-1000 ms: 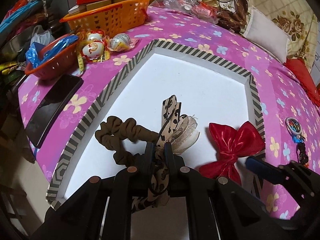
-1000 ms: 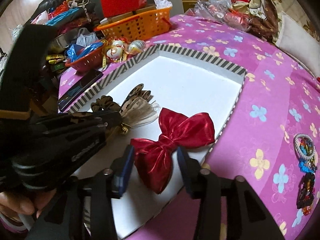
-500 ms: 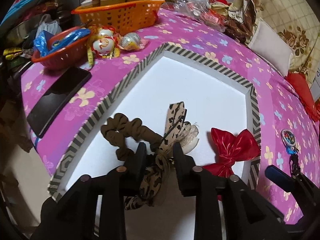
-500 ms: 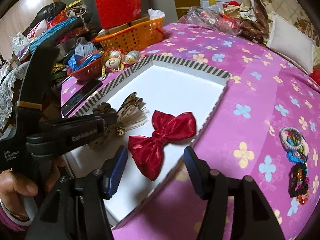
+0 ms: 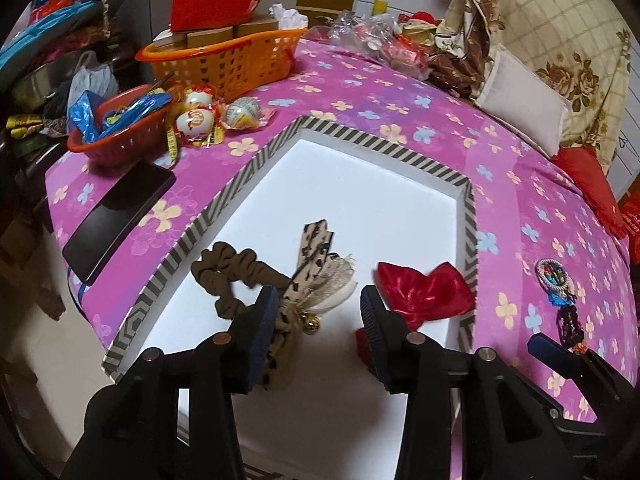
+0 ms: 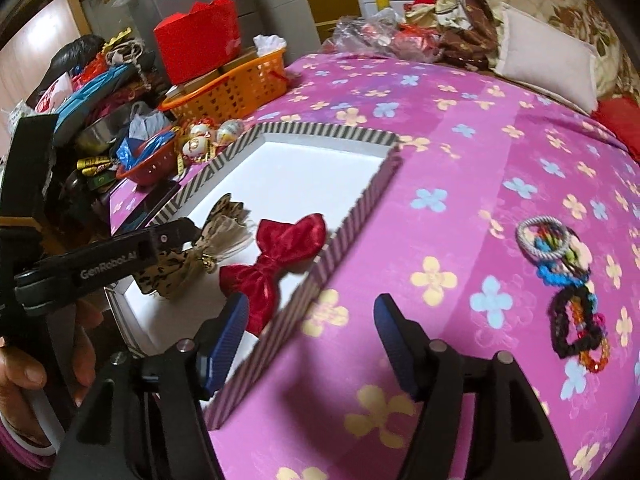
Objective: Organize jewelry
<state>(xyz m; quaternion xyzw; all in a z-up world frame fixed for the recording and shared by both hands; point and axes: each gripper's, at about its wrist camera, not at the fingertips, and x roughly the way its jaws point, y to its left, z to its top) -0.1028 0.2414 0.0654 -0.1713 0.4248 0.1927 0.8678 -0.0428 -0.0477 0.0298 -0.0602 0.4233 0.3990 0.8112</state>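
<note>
- A bed covered by a pink flowered sheet [image 5: 400, 92] is seen, with cluttered shelves at its left side and pillows at the far right corner.
- A shallow white tray with a striped rim [image 5: 404, 155] is laid on the sheet near the bed's left edge; an orange basket [image 5: 224, 60], a red bowl [image 5: 116, 148] and a dark phone [image 5: 120, 216] are set between the tray and that edge.
- The left tongs [image 5: 316, 336] are held steeply downward over the near part of the tray, and a hand [image 6: 28, 368] is seen gripping their handle in the right wrist view.
- Their jaws are opening; the leopard-print bow [image 5: 308, 280] with a small gold bell lies on the tray floor between them, close against the left pad, and is not pinched.
- A brown scrunchie [image 5: 228, 276] lies just left of that bow, toward the tray's left rim.
- The right tongs [image 6: 308, 340] are tilted downward over the tray's right rim and the sheet beside it, their jaws opening with nothing held between them.
- The red satin bow [image 6: 280, 256] lies in the tray's near right corner, just beyond the left pad of the right tongs.
- A heap of beaded hair ties [image 6: 568, 280] is left on the sheet, well to the right of the tray.
</note>
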